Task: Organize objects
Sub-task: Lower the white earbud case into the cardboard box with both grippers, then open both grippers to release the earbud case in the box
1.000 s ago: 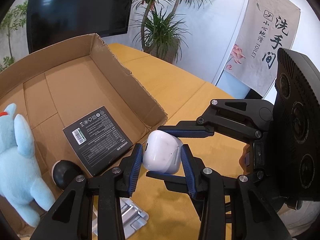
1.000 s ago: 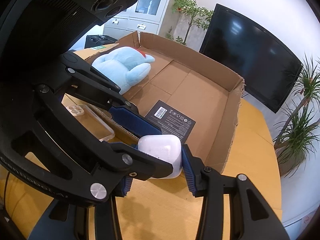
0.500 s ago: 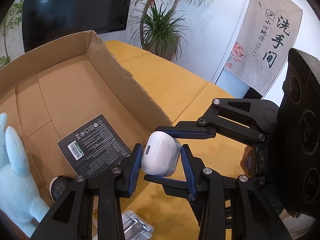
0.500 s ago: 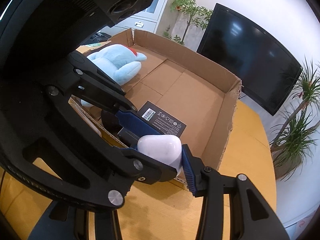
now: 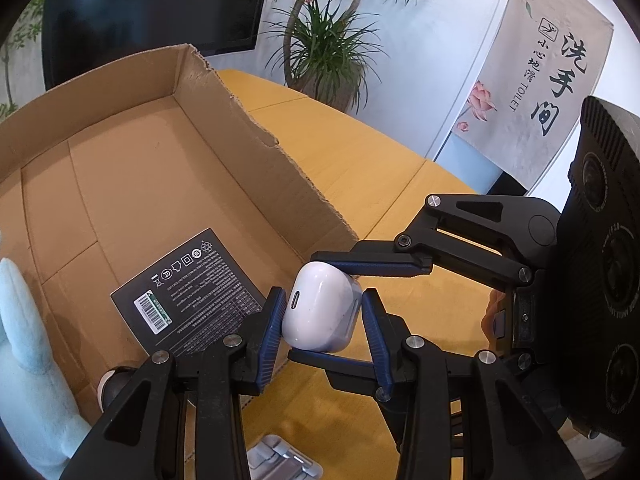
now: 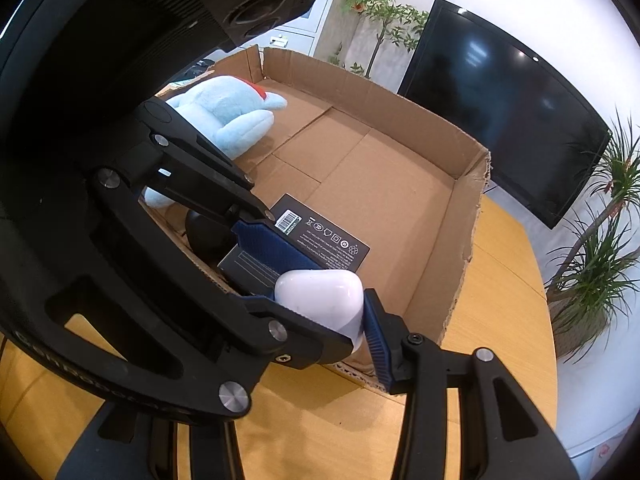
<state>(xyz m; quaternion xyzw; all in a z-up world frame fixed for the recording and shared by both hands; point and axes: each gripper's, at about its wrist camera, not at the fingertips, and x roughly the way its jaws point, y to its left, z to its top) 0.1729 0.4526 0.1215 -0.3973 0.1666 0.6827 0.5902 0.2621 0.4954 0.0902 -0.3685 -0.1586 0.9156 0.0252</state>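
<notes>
Both grippers meet on the one white earbud case (image 5: 320, 308), which hangs in the air right over the near corner of the cardboard box (image 5: 256, 140): the left gripper (image 5: 322, 322) has its blue pads pressed to the case's two sides, and the right gripper (image 5: 340, 312) reaches across from the other side, one finger above the case and one below, also clamped on it. Inside the box, a black flat package (image 5: 192, 296) lies just beyond the case, with a light-blue plush toy (image 6: 228, 114) and a dark round object (image 6: 206, 230) further along, all on the yellow table (image 5: 360, 168).
</notes>
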